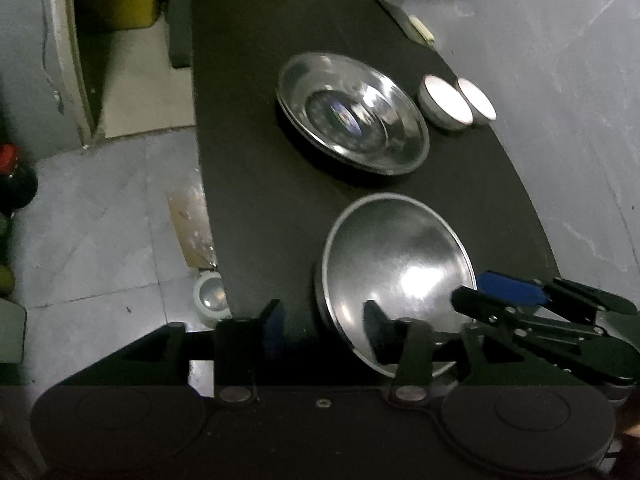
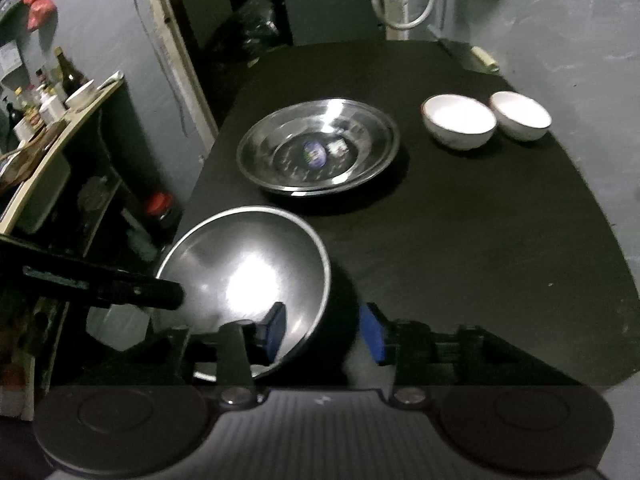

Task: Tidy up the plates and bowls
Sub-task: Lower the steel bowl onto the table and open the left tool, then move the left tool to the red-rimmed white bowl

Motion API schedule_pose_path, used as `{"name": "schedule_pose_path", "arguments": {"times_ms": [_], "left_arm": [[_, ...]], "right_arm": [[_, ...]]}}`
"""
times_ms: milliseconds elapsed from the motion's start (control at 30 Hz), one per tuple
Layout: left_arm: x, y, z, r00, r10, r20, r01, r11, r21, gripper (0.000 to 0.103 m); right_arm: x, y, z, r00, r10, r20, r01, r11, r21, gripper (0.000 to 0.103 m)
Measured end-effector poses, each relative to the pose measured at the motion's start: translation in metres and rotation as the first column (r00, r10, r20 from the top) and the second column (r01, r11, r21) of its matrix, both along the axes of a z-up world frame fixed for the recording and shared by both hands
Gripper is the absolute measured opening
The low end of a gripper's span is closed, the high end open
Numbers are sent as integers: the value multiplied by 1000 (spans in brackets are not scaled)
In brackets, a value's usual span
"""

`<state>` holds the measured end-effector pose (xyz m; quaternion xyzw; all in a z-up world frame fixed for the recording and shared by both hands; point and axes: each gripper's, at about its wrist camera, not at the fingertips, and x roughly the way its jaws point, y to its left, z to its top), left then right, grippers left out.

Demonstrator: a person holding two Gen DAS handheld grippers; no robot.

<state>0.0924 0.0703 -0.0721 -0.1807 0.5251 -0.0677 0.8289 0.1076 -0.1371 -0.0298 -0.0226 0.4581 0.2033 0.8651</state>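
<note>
Black table: steel dishes, bowls.

Steel bowl near; plates, 2 white bowls beyond.

You are looking over a black tabletop standing against a grey wall. Pale floor tiles are showing to its left, and a shelf crowded with bottles is sitting beside a pale door frame. A white cable is hanging behind.
</note>
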Motion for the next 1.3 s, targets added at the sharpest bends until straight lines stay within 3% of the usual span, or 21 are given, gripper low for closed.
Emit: {"name": "schedule_pose_path", "arguments": {"times_ms": [133, 200, 267, 333, 600, 867, 1000, 1300], "left_arm": [[-1, 8, 11, 998, 41, 52, -42, 999, 16, 75], [1, 8, 19, 994, 56, 93, -59, 998, 34, 96], [4, 3, 25, 990, 53, 131, -63, 996, 68, 102], [12, -5, 30, 988, 29, 154, -46, 993, 106, 102], [57, -44, 36, 973, -25, 231, -15, 986, 167, 102], [140, -94, 48, 961, -32, 274, -42, 965, 259, 102], [194, -120, 45, 971, 2, 238, -83, 940, 330, 102], [285, -154, 14, 985, -89, 146, 21, 909, 415, 102]], "right_arm": [[1, -9, 4, 999, -29, 28, 29, 1000, 13, 75], [1, -14, 6, 998, -48, 44, 47, 999, 17, 91], [2, -21, 6, 996, -68, 56, 66, 997, 31, 97], [5, -29, 5, 994, -89, 62, 86, 995, 49, 103], [30, -75, -2, 975, -199, 100, 186, 975, 123, 103], [102, -130, -7, 942, -306, 137, 274, 938, 213, 103], [145, -146, -19, 927, -352, 126, 315, 918, 241, 103], [206, -150, -49, 930, -364, 38, 337, 891, 303, 103]]}}
